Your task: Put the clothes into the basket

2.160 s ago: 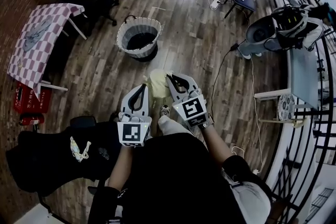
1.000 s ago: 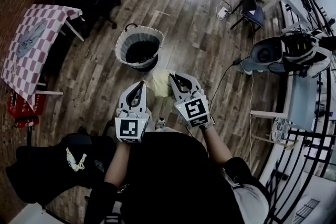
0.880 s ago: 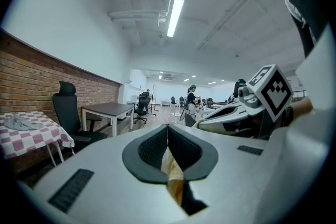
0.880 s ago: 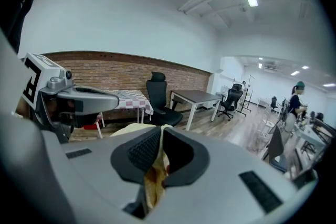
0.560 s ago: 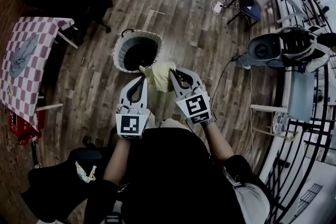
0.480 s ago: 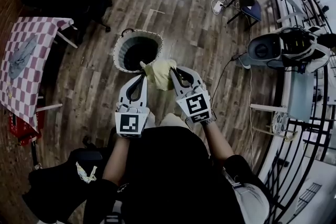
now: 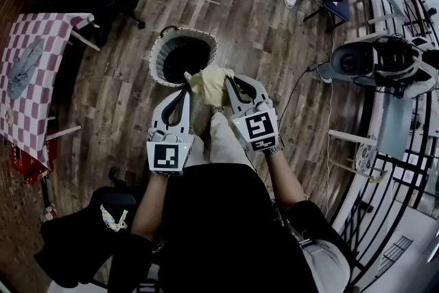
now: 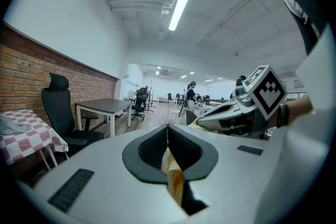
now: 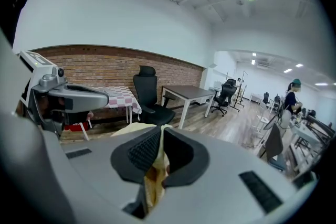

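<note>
Right at the near rim of the round laundry basket (image 7: 156, 55), I've got the pale yellow garment (image 7: 209, 84) bunched up between my two claws. Left gripper (image 7: 185, 90): jaws clamped on a fold of the yellow fabric, pinched tight between the dark pads. Right gripper (image 7: 229, 83): same story, jaws closed on the cloth's other edge. From above, the garment overlaps the basket's rim. That basket stands on the wood floor (image 7: 260, 10), dark inside, with a checkered table (image 7: 34, 79) off to my left.
</note>
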`<control>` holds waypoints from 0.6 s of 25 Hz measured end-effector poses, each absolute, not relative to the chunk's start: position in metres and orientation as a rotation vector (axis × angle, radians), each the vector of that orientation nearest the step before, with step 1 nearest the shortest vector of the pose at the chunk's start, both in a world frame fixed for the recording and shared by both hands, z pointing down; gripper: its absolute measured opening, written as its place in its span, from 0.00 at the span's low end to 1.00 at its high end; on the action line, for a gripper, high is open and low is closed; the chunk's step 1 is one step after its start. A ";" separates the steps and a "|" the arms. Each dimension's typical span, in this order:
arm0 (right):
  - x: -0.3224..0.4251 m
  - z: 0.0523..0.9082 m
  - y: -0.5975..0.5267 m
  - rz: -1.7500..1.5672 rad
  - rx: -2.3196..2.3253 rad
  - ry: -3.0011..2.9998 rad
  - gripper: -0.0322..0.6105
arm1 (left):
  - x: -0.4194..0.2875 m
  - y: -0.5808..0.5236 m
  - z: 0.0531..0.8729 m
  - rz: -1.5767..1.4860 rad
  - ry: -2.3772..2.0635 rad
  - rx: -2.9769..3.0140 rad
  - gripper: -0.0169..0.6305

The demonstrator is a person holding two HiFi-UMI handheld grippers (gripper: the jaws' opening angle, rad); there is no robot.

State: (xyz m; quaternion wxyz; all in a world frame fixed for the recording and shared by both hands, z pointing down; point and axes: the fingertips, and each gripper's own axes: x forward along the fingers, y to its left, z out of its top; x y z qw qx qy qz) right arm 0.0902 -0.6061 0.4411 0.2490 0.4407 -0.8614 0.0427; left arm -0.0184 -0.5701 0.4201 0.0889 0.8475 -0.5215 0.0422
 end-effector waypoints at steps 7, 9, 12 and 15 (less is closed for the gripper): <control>0.091 0.471 -0.637 0.151 1.133 -2.341 0.09 | -0.014 -0.590 0.435 0.152 -1.581 2.486 0.05; 0.089 0.476 -0.646 0.147 1.108 -2.340 0.09 | -0.014 -0.596 0.438 0.149 -1.596 2.461 0.05; 0.082 0.479 -0.661 0.129 1.076 -2.349 0.09 | -0.016 -0.604 0.440 0.149 -1.617 2.438 0.05; 0.078 0.473 -0.678 0.099 1.057 -2.368 0.09 | -0.015 -0.613 0.438 0.139 -1.642 2.421 0.05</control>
